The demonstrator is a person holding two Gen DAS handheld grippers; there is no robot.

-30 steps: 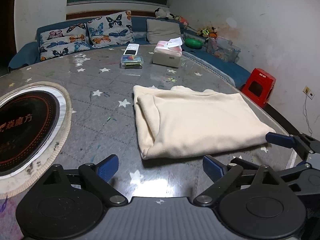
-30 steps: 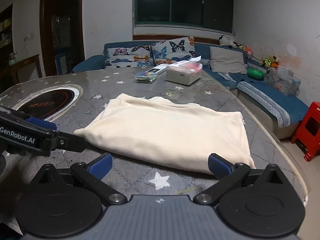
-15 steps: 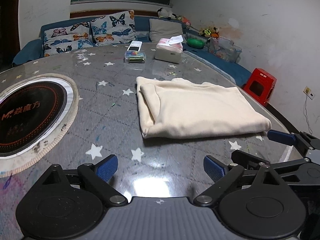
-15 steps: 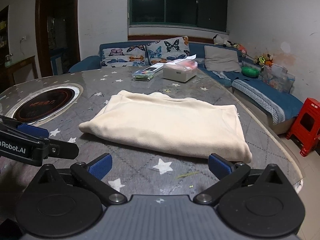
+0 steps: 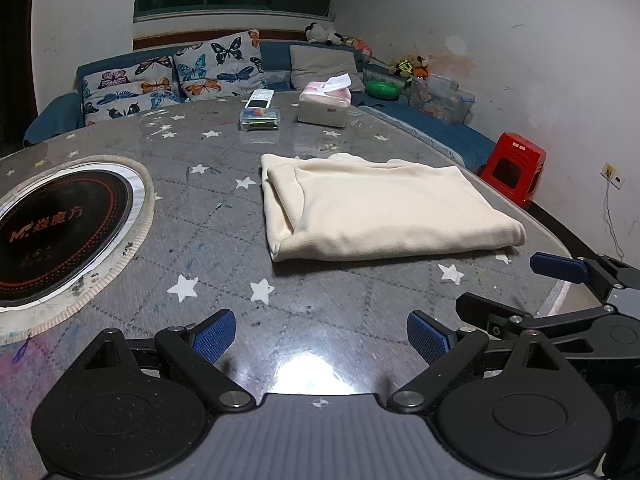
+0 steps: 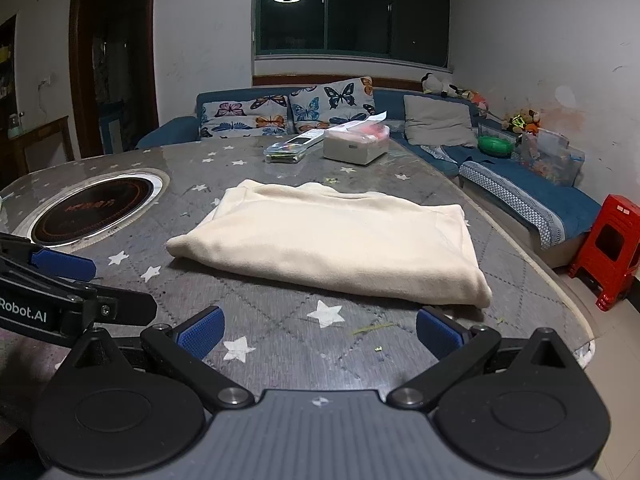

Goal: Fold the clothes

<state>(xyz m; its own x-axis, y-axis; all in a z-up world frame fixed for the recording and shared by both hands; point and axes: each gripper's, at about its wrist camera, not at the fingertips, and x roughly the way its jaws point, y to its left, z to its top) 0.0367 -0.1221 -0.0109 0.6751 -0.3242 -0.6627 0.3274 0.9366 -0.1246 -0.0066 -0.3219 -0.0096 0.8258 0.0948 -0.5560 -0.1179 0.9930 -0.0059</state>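
Both tongs are spread wide with nothing between them. My left gripper [image 5: 320, 334] and right gripper [image 6: 318, 332] hover low over the near part of the table [image 5: 208, 216], short of the cloth.

The folded cream garment [image 5: 384, 210] lies flat on the table, straight ahead of both tongs and apart from them. In the left view it sits ahead and to the right; in the right view [image 6: 340, 240] it is nearly centred. Its long axis runs left to right across my reach, with a thick folded edge facing me. The right gripper looks nearer: its right fingertip [image 6: 438, 336] is just beside the garment's near right corner. The left one has bare table in front of it. Judging by that, any next fold would start from that near edge.

Writing: "Robot.AI", clipped at the frame edge, on the left gripper's side in the right view. The round hob plate [image 5: 52, 224] carries an "M" logo and Chinese characters that I can't make out with confidence.
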